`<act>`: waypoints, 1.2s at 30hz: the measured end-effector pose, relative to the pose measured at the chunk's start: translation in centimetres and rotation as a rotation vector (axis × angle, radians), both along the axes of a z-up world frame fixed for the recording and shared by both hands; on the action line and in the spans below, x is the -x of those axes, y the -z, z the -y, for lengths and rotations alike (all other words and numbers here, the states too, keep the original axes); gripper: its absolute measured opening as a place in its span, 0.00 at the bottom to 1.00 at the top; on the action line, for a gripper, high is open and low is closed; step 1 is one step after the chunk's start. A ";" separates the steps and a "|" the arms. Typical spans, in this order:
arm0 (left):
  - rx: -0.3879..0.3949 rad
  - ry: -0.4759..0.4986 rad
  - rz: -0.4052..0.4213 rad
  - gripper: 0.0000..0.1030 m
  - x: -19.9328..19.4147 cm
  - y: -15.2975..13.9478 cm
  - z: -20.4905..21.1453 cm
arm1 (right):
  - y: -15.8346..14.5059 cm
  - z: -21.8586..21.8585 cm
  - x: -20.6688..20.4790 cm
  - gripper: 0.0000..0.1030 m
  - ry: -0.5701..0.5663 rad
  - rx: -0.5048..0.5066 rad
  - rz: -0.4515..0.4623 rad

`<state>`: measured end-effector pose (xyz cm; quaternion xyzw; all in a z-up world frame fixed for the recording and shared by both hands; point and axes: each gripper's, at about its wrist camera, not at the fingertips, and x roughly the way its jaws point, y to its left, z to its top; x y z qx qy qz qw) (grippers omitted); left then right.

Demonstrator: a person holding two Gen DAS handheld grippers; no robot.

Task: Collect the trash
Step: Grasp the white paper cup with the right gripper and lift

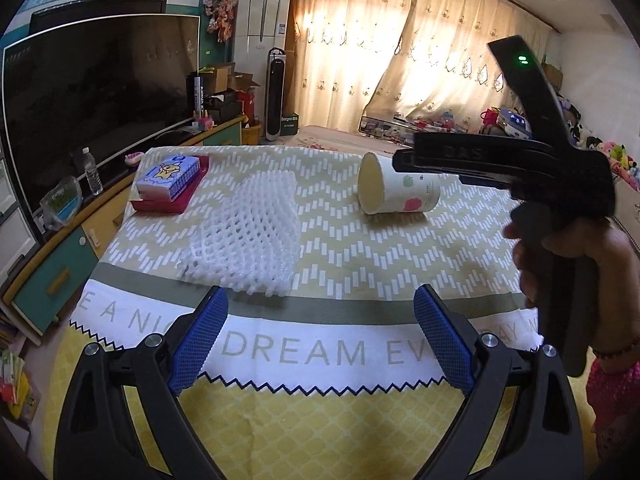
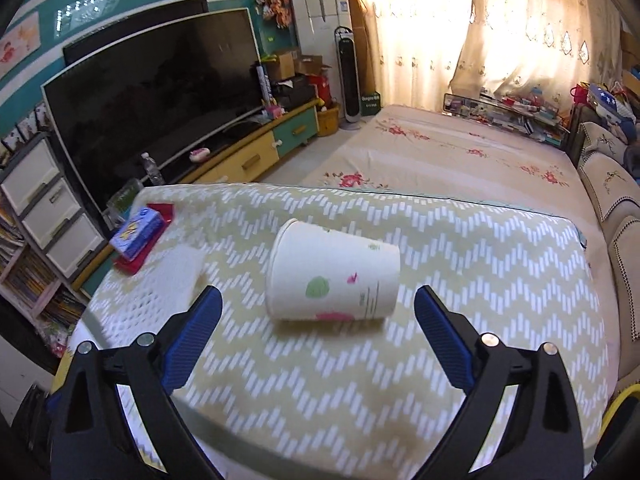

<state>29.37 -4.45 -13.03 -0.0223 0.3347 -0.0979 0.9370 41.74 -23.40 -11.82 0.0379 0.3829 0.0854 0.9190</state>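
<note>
Tools both stand wide open and hold nothing. Left tool point(image 1: 320, 336) hovers just short of the white foam net point(image 1: 248, 232) lying flat on the patterned table point(image 1: 360, 248). Right tool point(image 2: 318, 336) hangs over the paper cup point(image 2: 332, 276), which lies on its side, mouth to the left. Farther left, a tissue pack point(image 1: 168, 178) sits on a red tray point(image 1: 190, 196).

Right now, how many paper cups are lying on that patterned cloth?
1. The paper cup lies on its side near the middle of the patterned cloth, just ahead of the open right gripper. Nothing suggests another, though the cloth's near edge is hidden.
</note>
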 end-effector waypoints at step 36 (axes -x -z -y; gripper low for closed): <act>0.012 0.056 -0.043 0.90 -0.2 0.9 0.9 | -1.9 12.0 14.2 0.78 0.311 0.106 0.079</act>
